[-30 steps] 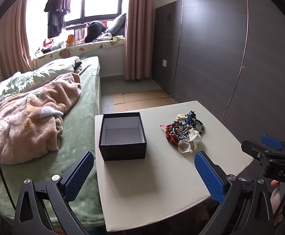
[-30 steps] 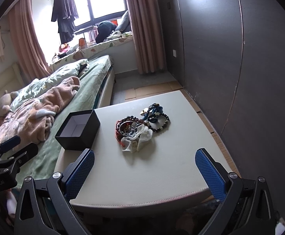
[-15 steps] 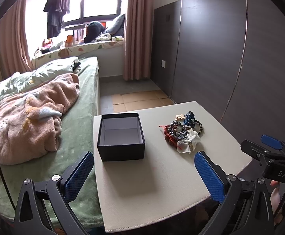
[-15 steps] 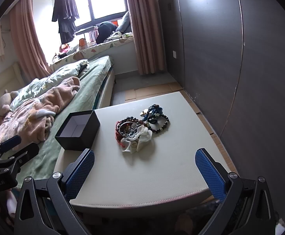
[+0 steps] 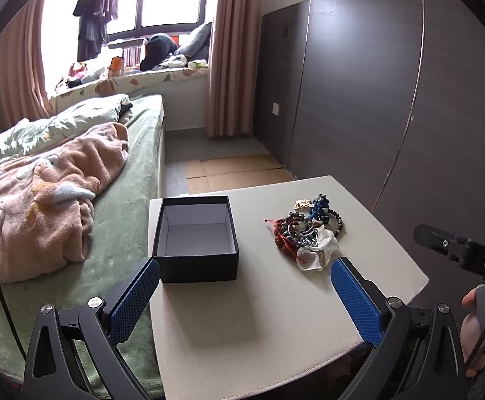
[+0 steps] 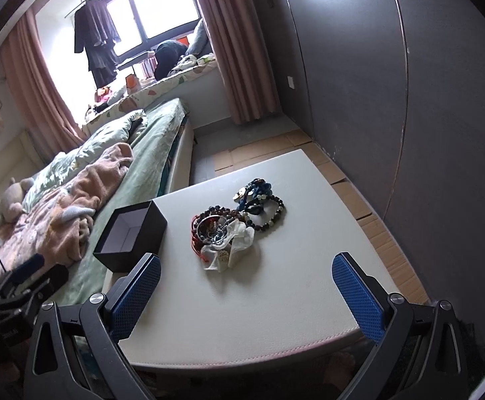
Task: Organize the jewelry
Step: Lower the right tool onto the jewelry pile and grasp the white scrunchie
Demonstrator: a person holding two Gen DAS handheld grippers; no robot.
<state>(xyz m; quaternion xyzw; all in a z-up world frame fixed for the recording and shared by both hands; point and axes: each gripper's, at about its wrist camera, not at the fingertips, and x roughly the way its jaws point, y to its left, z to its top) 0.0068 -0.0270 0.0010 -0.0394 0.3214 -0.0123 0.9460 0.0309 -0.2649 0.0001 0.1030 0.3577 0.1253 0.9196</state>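
A heap of jewelry (image 5: pixel 305 233) lies on the cream table (image 5: pixel 242 316): beaded bracelets, a red cord, a blue bead cluster and a white cloth piece. It also shows in the right wrist view (image 6: pixel 235 223). An open, empty black box (image 5: pixel 195 238) stands to its left, near the table's left edge; it also shows in the right wrist view (image 6: pixel 130 235). My left gripper (image 5: pixel 242 300) is open and empty, over the table's near edge. My right gripper (image 6: pixel 245 295) is open and empty, short of the heap.
A bed (image 5: pixel 75 200) with a pink blanket lies along the table's left side. A dark panelled wall (image 5: pixel 375 100) runs close on the right. Cardboard sheets (image 5: pixel 235 170) cover the floor beyond the table (image 6: pixel 275 300). The right gripper's body (image 5: pixel 459 250) shows at the left view's right edge.
Both grippers have moved slightly forward toward the table. The right gripper has tilted, so its view leans. The box and the jewelry have not moved.
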